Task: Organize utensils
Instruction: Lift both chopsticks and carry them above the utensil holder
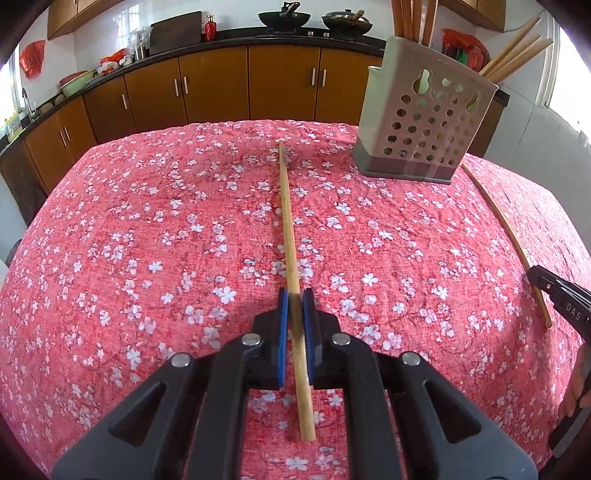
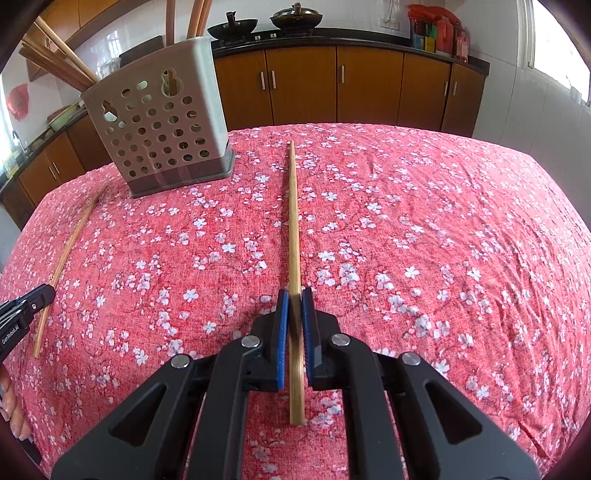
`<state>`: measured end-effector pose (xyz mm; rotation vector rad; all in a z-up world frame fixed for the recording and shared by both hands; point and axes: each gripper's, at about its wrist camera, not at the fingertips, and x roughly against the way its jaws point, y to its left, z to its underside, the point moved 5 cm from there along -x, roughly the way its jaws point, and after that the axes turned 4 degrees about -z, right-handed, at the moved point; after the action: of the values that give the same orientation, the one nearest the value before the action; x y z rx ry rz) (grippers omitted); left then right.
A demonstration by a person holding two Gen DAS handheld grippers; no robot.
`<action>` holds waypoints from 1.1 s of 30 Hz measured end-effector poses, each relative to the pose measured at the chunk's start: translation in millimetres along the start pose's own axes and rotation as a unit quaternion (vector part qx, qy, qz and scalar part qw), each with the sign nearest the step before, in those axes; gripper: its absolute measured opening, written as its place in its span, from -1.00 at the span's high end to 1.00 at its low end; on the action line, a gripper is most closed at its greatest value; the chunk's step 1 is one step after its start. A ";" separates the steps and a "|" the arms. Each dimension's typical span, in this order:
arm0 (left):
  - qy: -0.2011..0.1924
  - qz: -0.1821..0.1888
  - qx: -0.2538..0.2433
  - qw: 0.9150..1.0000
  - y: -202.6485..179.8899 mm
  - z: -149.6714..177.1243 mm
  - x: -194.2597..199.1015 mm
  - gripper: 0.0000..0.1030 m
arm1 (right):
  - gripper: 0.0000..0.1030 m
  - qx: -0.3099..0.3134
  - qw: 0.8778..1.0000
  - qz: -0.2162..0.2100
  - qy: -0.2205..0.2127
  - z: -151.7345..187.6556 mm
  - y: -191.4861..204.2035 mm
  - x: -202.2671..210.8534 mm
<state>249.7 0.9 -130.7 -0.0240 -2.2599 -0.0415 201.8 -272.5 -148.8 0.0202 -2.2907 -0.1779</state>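
Chopsticks, one clamped in each tool: my left tool (image 1: 295, 306) and right tool (image 2: 294, 306) both pinch theirs lengthwise, tips pointing away over the tabletop (image 1: 147, 221). Between them stands the chopstick holder (image 1: 424, 122), forward-right of my left tool, forward-left of my right, about equally near

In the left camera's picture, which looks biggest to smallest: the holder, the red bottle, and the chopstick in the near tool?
1. Holder.
2. Chopstick: longer than the holder but thin, and nearer the camera, so this order is unsure.
3. Red bottle, small and far off.
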 end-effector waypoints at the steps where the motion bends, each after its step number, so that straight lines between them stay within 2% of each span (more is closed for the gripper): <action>1: 0.000 -0.002 0.000 1.000 -0.8 0.2 -0.1 0.82 | 0.83 -0.002 1.000 -0.002 0.000 1.1 0.1 0.2; 11: 0.004 -0.007 -0.007 1.000 -0.9 4.0 8.3 0.85 | 0.85 -0.004 1.000 -0.003 -0.011 11.4 -0.7 14.7; 18: -0.050 0.009 0.000 0.999 4.9 -12.4 50.6 0.85 | 0.85 -0.005 0.997 -0.004 -0.073 -3.1 -6.2 58.2; 25: -0.121 0.029 0.012 0.992 4.4 -36.9 100.9 0.85 | 0.85 -0.017 0.989 -0.017 -0.146 -27.7 -7.9 106.2; 33: -0.143 0.039 0.015 0.989 3.3 -49.4 117.5 0.85 | 0.85 -0.025 0.986 -0.026 -0.162 -42.7 -18.3 110.7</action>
<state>213.2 2.6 -8.6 -0.1077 -2.5436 0.0414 159.3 -303.8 -41.0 0.0261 -2.6100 -0.2839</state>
